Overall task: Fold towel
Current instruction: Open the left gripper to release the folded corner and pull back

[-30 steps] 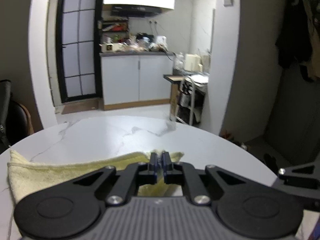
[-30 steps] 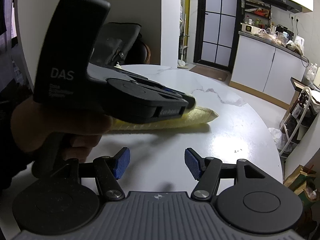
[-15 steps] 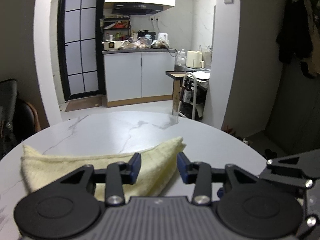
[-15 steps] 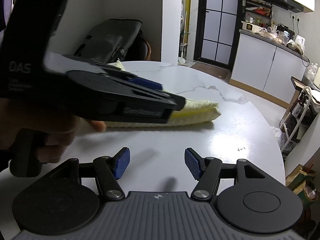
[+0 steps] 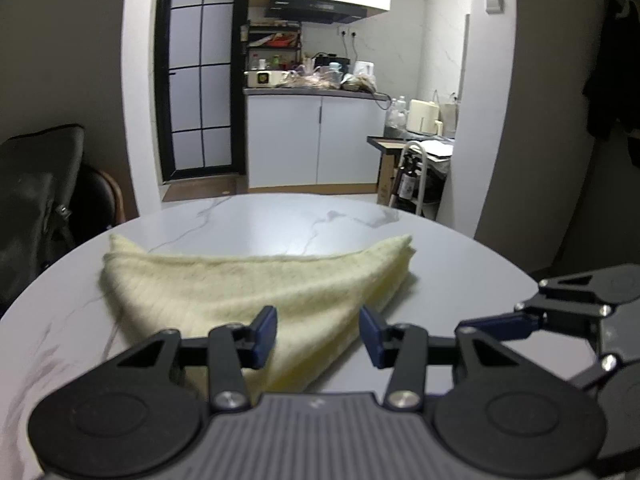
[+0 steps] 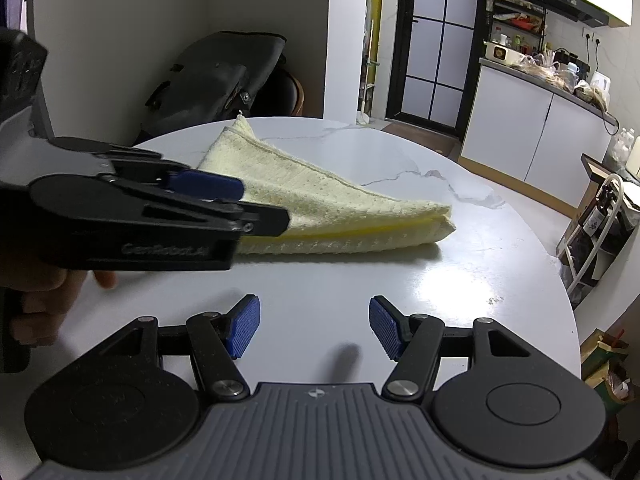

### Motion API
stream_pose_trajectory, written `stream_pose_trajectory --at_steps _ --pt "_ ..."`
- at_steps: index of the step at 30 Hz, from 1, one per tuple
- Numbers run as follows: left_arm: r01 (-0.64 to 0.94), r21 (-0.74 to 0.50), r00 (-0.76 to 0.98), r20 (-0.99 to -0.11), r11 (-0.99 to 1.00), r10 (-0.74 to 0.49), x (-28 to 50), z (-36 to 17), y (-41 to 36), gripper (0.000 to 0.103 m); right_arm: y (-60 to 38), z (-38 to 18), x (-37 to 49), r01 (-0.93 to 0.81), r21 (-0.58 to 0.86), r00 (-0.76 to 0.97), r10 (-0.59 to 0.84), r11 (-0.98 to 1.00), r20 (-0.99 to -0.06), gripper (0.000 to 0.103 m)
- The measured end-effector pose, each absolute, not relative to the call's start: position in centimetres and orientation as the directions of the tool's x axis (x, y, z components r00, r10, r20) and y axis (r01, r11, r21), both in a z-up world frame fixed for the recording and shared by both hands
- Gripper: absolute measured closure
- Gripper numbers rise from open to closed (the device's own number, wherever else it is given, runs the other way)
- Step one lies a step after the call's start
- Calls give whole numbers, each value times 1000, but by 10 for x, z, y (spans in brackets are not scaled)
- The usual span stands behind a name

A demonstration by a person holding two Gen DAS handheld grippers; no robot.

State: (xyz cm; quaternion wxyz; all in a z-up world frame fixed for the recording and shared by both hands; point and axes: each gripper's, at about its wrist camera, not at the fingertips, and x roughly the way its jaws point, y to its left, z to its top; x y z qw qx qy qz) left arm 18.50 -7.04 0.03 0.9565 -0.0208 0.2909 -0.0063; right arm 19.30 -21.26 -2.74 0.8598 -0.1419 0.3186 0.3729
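Note:
A pale yellow towel (image 5: 256, 288) lies folded in layers on the round white marble table (image 5: 280, 220). It also shows in the right wrist view (image 6: 328, 208). My left gripper (image 5: 318, 336) is open and empty, its blue pads just above the towel's near edge. In the right wrist view the left gripper (image 6: 224, 204) hovers over the towel's left part, held by a hand. My right gripper (image 6: 314, 326) is open and empty over bare table in front of the towel. It also shows at the right edge of the left wrist view (image 5: 560, 320).
A dark bag on a chair (image 6: 216, 80) stands behind the table's far left. A kitchen counter with white cabinets (image 5: 316, 140) and a small cart (image 6: 600, 224) lie beyond the table's right edge. A black-framed door (image 5: 200, 80) is at the back.
My left gripper opened, let go of the towel's corner and drew back and up. The towel now lies flat and folded. My right gripper stayed open and still.

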Motion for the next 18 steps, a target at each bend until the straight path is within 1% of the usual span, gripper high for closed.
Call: stream_pose_trajectory --at_steps 8,11,13,18 --pt "-24 -73 806 -591 997 -24 174 -14 -60 54 -208 -31 193 -730 -13 519 541 684 -662 38" --pt "-19 -73 808 -588 997 -28 172 -17 -61 54 -208 -32 194 -726 -20 523 534 687 -665 38" --pt "-13 -85 809 -587 996 -39 172 -18 -60 52 -208 -33 194 -724 -25 527 529 690 -665 38" --pt "-8 -121 814 -577 993 -64 169 -19 -58 52 -207 -33 196 -719 -33 533 521 694 -667 38"
